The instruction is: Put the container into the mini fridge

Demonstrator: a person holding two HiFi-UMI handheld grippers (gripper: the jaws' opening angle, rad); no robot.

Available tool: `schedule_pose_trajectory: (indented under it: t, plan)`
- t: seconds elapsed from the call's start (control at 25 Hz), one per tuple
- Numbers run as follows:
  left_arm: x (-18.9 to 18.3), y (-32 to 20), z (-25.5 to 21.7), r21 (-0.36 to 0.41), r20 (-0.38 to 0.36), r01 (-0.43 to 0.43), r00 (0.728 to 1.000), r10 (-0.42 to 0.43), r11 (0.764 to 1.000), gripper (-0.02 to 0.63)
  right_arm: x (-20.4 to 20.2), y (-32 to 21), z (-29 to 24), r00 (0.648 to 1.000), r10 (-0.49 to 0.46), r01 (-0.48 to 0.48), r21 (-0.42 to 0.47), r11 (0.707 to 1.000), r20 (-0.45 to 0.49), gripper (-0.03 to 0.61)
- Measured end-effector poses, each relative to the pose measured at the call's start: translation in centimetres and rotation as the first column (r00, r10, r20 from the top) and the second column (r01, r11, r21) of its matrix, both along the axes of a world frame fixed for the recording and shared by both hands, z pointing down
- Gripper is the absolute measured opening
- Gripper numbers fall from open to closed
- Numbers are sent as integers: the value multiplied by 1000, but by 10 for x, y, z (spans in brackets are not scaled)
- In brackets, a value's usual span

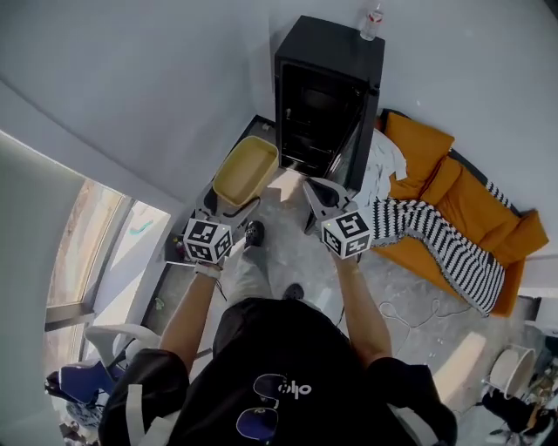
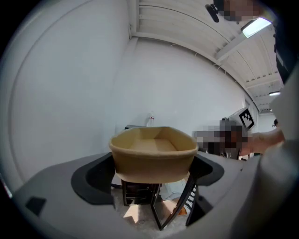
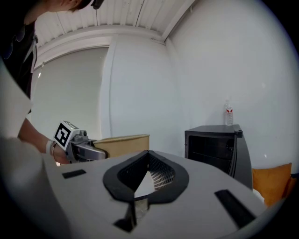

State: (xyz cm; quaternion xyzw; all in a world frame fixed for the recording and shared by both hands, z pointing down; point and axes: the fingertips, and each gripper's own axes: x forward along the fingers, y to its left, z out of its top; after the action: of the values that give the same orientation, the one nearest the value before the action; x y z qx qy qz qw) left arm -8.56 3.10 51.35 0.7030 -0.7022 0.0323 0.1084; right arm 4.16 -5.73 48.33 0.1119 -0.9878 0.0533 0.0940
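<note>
A tan, empty open container hangs in the air in front of the black mini fridge, and my left gripper is shut on its near end. In the left gripper view the container fills the space between the jaws of the left gripper, with the fridge low behind it. The fridge door stands open, showing dark shelves. My right gripper is to the right of the container, shut and empty, with its tips meeting. From there the fridge is seen at right and the container at left.
A water bottle stands on the fridge top. An orange sofa with a striped blanket lies right of the fridge. White walls enclose the corner, and a window is at left. A white chair stands behind me.
</note>
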Motion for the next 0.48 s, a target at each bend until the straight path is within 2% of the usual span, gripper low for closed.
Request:
schedule_pose_trajectory:
  t: [0.24,0.48]
  plan:
    - [-34,-96,5,9,-19,-127,992,128,992,499,-37,-64,-6,994,107,-107,6,994,-1,8]
    - [-63,-181,7,11,-30,-261,965,261,965,499,-66,-129,-4,972,235,-235,3,972,-28,8]
